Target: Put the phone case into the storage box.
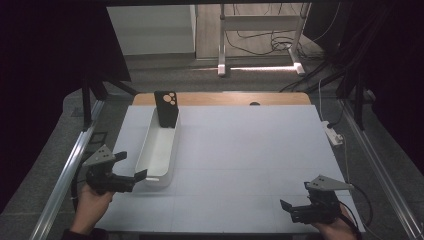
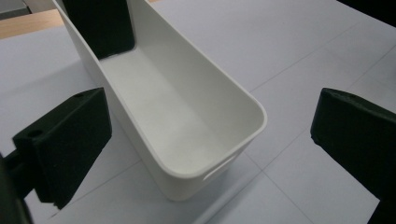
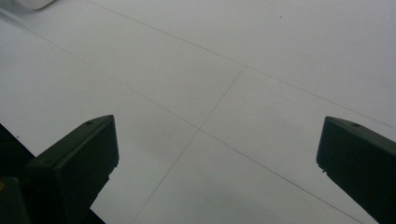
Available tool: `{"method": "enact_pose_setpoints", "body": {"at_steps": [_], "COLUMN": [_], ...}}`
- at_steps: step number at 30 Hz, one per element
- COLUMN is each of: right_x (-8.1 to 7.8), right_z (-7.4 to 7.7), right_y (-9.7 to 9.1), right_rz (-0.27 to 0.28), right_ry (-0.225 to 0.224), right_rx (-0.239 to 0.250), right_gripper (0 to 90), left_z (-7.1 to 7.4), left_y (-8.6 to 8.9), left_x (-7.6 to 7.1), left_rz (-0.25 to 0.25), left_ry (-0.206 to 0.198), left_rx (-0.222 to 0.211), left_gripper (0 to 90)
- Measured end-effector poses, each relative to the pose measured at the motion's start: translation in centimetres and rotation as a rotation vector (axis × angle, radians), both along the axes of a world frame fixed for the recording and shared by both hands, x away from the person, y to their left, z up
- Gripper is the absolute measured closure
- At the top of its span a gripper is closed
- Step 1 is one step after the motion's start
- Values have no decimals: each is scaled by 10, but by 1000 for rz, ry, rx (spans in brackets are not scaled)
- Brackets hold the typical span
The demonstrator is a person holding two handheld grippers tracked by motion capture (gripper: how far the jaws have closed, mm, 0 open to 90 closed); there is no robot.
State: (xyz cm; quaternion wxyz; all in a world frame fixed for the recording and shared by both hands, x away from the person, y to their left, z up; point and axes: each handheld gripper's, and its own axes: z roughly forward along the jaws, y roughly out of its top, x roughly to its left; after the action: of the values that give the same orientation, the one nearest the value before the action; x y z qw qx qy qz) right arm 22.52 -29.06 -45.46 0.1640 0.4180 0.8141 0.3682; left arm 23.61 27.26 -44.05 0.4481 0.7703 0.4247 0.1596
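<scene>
White tray (image 1: 159, 150) lies left on the worktop (image 1: 240, 165), a black phone case (image 1: 166, 109) upright at its far end. Left gripper (image 1: 131, 166), jaws spread, flanks its near end; right gripper (image 1: 295, 197), spread, hovers well apart over bare surface.

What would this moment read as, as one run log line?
left tongs: open, at near end of white bin | right tongs: open, over bare table | black phone case: upright in bin's far end

Looks like a lab or recording studio rather than a home: white gridded table (image 1: 240, 165) framed by metal rails (image 1: 62, 172), black curtains (image 1: 45, 45) on both sides, loose cables (image 1: 260, 42) and a stand base (image 1: 260, 67) on the floor beyond the far edge, power strip (image 1: 334, 134) at the right edge.
</scene>
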Motion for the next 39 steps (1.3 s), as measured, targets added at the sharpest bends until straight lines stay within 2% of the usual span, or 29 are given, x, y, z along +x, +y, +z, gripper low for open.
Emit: {"method": "enact_pose_setpoints", "body": {"at_steps": [23, 39], "right_x": [0, 1], "right_z": [0, 0], "right_y": [0, 0], "right_rz": [-2, -2], "right_ry": [5, 8], "right_rx": [0, 0], "right_gripper": [0, 0], "left_z": [-10, -19], "left_y": [12, 11], "left_x": [-38, -53], "left_rz": [52, 65], "left_ry": [17, 40], "left_rx": [37, 67], "left_gripper": [0, 0]}}
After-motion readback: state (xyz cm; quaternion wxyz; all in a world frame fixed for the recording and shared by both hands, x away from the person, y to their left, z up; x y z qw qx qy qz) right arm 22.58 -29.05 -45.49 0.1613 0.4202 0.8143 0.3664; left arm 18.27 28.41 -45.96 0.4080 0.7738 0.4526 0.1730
